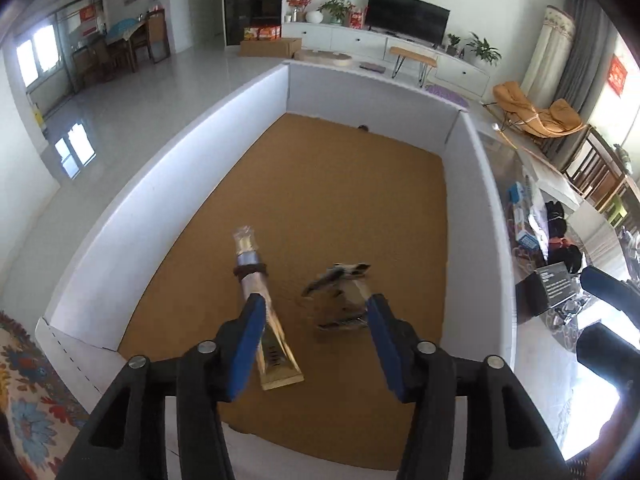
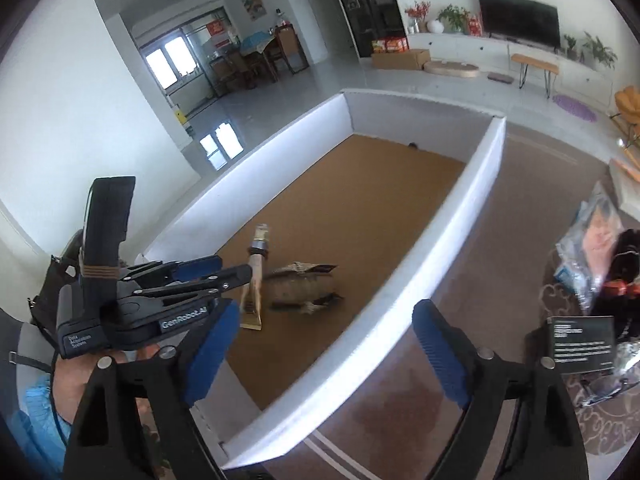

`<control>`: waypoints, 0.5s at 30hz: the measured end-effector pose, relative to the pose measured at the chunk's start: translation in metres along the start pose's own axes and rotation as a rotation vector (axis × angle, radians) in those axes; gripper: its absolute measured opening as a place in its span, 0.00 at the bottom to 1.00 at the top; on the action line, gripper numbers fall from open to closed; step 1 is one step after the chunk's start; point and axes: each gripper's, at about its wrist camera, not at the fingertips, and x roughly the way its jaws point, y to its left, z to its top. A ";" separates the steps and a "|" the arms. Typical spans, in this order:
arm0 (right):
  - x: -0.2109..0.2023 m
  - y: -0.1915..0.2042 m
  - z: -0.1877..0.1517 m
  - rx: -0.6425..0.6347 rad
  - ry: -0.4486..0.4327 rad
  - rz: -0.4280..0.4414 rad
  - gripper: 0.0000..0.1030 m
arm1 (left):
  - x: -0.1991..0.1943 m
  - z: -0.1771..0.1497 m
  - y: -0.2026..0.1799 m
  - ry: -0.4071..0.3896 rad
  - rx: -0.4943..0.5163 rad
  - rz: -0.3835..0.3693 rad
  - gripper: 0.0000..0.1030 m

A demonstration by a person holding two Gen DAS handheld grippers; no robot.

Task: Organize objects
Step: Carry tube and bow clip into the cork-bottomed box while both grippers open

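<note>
- Left tongs point(image 1: 316, 336) spread wide, grasping nothing, hovering above the near part of the cork-brown floor point(image 1: 320, 200) of the white-walled tray point(image 1: 132, 208).
- Between and just past the blue pads point(image 1: 246, 344): a gold tube point(image 1: 262, 312) with a silver neck and a dark band around it, lying flat, flat crimped end nearest, clear-capped tip pointing away.
- Just beside the tube, to the right: a crumpled brownish packet point(image 1: 340, 296), blurred, lying on the cork; touching the right pad or not, cannot tell.
- Seen from the right wrist: the left tongs point(image 2: 228, 276) black with blue pads, reaching over the tray's near end above tube point(image 2: 256, 280) and packet point(image 2: 304, 284).
- Right tongs point(image 2: 332, 344) also released, gripping nothing, held over the tray's near white wall point(image 2: 400, 300) and the brown patterned surface point(image 2: 500, 240) outside it.
- Farther right on that surface: a black box with white print point(image 2: 580, 344) and a heap of clear plastic bags point(image 2: 592, 240).
</note>
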 end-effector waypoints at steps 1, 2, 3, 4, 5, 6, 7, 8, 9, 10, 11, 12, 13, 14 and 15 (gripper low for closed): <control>-0.014 -0.010 -0.009 0.004 -0.036 -0.038 0.98 | -0.012 -0.002 -0.016 -0.031 0.026 -0.031 0.63; -0.027 -0.023 -0.019 0.017 -0.070 -0.082 1.00 | -0.024 -0.003 -0.033 -0.056 0.052 -0.075 0.65; -0.040 -0.037 -0.031 0.039 -0.096 -0.136 1.00 | -0.033 -0.003 -0.052 -0.073 0.080 -0.133 0.71; -0.051 -0.052 -0.045 0.069 -0.116 -0.195 1.00 | -0.043 -0.008 -0.072 -0.085 0.106 -0.197 0.79; -0.065 -0.069 -0.061 0.107 -0.124 -0.253 1.00 | -0.053 -0.012 -0.092 -0.095 0.127 -0.262 0.83; -0.073 -0.088 -0.078 0.149 -0.124 -0.317 1.00 | -0.059 -0.021 -0.111 -0.099 0.141 -0.325 0.92; -0.077 -0.107 -0.096 0.188 -0.117 -0.383 1.00 | -0.061 -0.031 -0.129 -0.092 0.151 -0.383 1.00; -0.082 -0.128 -0.114 0.232 -0.091 -0.449 1.00 | -0.058 -0.041 -0.147 -0.076 0.165 -0.434 1.00; -0.084 -0.147 -0.131 0.273 -0.054 -0.518 1.00 | -0.051 -0.053 -0.166 -0.056 0.185 -0.464 1.00; -0.089 -0.164 -0.149 0.309 -0.027 -0.575 1.00 | -0.040 -0.064 -0.184 -0.029 0.208 -0.459 1.00; -0.095 -0.181 -0.165 0.340 -0.012 -0.616 1.00 | -0.025 -0.070 -0.202 -0.001 0.227 -0.433 1.00; -0.102 -0.198 -0.181 0.363 0.000 -0.646 1.00 | -0.009 -0.079 -0.214 0.015 0.244 -0.405 1.00; -0.104 -0.208 -0.193 0.384 0.016 -0.671 1.00 | 0.005 -0.088 -0.225 0.025 0.260 -0.377 1.00; -0.111 -0.218 -0.204 0.403 0.032 -0.688 1.00 | 0.019 -0.095 -0.235 0.035 0.275 -0.350 1.00; -0.115 -0.226 -0.213 0.416 0.043 -0.698 1.00 | 0.032 -0.101 -0.244 0.053 0.292 -0.327 1.00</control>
